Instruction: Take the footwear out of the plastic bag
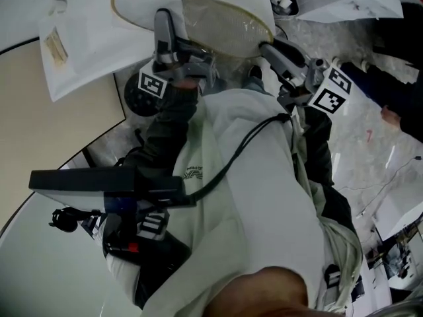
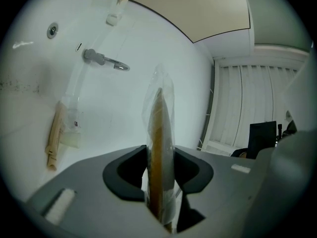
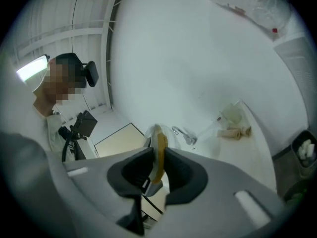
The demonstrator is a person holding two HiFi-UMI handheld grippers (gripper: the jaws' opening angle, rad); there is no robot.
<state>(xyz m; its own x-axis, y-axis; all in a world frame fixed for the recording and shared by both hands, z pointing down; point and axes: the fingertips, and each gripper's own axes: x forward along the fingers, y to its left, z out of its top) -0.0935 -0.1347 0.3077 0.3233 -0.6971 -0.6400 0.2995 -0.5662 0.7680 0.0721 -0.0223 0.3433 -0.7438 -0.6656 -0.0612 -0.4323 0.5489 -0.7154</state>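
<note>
Slipper point(image 1: 228, 25) not out yet, held both sides
Left gripper point(image 2: 158, 170) and right gripper point(image 3: 157, 165) clamped on it through plastic bag point(image 2: 161, 81); next likely needs a film-only pinch

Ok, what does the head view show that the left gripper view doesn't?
Only the head view: the right tool holding the bagged slipper from the other side, and the person's pale jacket. Only the left gripper view: the pads pressed on the slipper's tan edge, white slats and a black shape beyond. Both: the left tool shut on the slipper, the white table, the tan panel.
</note>
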